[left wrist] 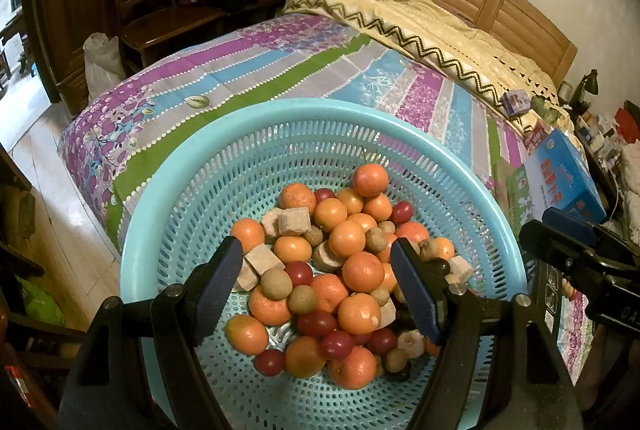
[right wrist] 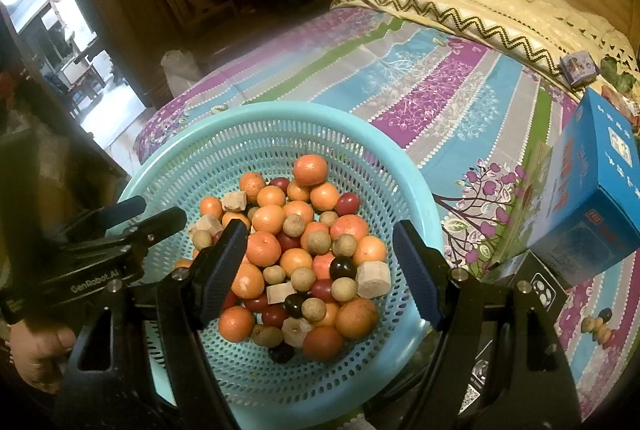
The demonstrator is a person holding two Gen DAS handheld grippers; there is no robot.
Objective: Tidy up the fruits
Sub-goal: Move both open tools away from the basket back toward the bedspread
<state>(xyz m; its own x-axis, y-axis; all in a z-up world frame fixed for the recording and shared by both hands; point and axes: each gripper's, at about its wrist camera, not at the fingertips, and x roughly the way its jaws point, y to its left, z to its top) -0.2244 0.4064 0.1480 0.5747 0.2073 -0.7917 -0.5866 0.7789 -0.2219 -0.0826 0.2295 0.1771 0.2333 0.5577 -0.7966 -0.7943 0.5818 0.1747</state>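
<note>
Black hand-held gripper [left wrist: 316, 290], blue pads [left wrist: 416, 290]

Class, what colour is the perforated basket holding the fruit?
Light blue basket, clearest in the right wrist view.

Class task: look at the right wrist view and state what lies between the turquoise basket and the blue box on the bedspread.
In the right wrist view, only bare patterned bedspread separates the basket from the blue box; nothing rests on that stretch.

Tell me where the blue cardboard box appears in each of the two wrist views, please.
Left wrist view: the blue cardboard box stands at the right edge, right of the turquoise perforated plastic basket.
Right wrist view: the box is larger, at the right edge, again right of the basket.
Shared landmark: the basket.
</note>
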